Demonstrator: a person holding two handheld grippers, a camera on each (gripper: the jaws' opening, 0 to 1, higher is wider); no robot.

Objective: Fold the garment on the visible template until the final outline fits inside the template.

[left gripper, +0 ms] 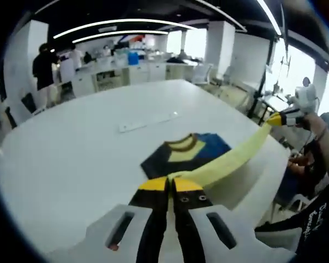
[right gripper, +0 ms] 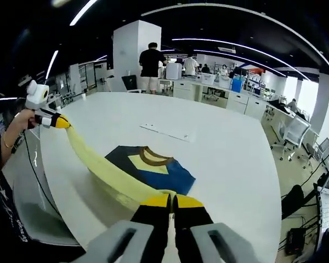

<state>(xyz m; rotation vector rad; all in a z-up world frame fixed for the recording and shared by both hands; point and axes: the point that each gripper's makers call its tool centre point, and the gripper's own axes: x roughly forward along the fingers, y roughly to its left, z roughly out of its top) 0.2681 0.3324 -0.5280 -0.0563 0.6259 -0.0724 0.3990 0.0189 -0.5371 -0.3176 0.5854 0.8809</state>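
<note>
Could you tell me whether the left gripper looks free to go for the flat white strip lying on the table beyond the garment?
Probably not yet: the left gripper is shut on the garment, stretched to the right gripper; the white strip lies beyond.

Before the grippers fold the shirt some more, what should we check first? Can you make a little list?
1. Left gripper shut on the yellow edge of the garment: ok.
2. Right gripper shut on the other end of that edge: ok.
3. Yellow edge stretched between the grippers, lifted off the table: ok.
4. Rest of the garment lying flat on the table: ok.
5. Template outline under the garment: cannot tell, no outline is visible.
6. White strip apart from the garment, out of the way: ok.
</note>
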